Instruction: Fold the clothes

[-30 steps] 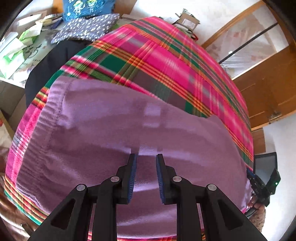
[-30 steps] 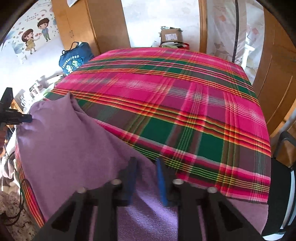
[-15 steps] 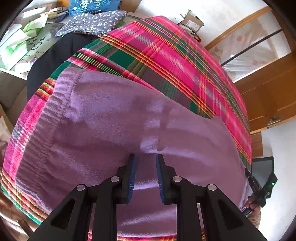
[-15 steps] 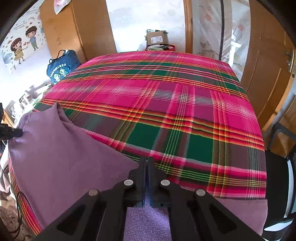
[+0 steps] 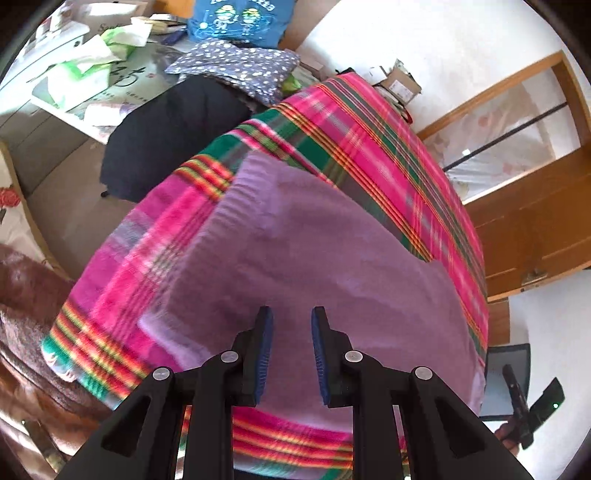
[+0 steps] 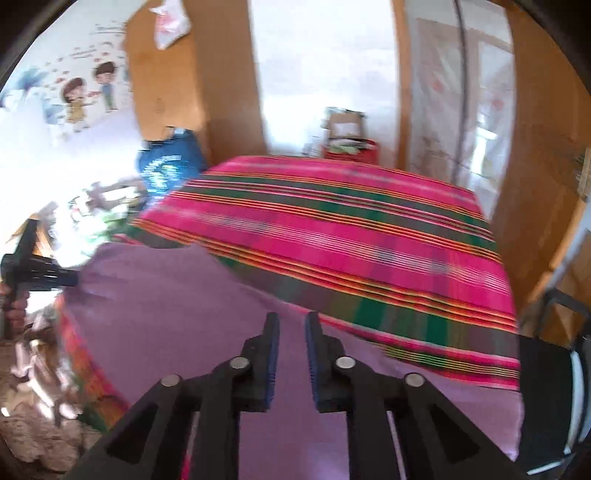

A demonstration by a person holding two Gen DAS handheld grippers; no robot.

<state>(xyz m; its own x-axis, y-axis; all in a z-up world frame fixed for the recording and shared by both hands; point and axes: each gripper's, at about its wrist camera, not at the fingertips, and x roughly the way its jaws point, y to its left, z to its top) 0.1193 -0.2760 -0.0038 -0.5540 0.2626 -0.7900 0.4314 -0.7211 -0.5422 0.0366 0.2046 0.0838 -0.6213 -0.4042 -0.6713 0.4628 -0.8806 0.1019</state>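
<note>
A purple garment lies spread flat on the near part of a table covered with a pink, green and red plaid cloth. It also shows in the right wrist view on the plaid cloth. My left gripper is open and empty, held above the garment's near middle. My right gripper is open and empty above the garment's near part. The other gripper shows at the far left of the right wrist view and at the lower right of the left wrist view.
A black chair with a dotted blue cloth stands by the table's far left. A cluttered desk and blue bag lie beyond. Wooden doors are on the right. A dark chair stands at the right.
My right gripper, shut half a second ago, has opened and pulled back and up. My left gripper has also lifted back from the garment, staying open.
</note>
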